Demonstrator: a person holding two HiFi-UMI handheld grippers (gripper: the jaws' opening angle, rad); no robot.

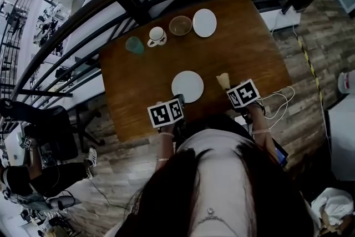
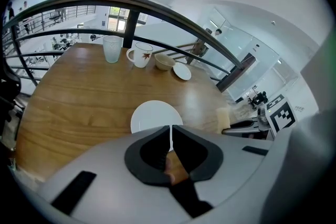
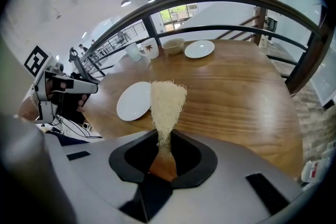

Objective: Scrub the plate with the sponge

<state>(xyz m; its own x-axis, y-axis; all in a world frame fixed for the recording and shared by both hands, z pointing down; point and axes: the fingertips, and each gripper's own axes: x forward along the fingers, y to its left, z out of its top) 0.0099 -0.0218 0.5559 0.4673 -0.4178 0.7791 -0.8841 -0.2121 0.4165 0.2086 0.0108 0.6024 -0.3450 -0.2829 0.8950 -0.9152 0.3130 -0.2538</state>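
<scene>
I'm clamping sponge [image 3: 168, 102] in right gripper [image 3: 164, 136]; holding it just beside plate [image 3: 134, 100], at plate's 3 o'clock, apart; left gripper [image 2: 170, 136] jaws nearly together, empty, at 7 o'clock rim; approaching, not scrubbing yet; next: sliding sponge toward 9 o'clock, pressing down.

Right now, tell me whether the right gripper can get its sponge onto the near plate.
Probably yes: the right gripper, holding the sponge, is beside the near plate, bare table between. The left gripper pinches the plate's near rim, away from that path.

Plate [image 1: 187, 86] near table [image 1: 249, 53] front edge; sponge [image 1: 223, 81] right; glass [image 1: 134, 45], mug [image 1: 157, 36], bowl [image 1: 180, 25], far plate [image 1: 204, 23] behind.
</scene>
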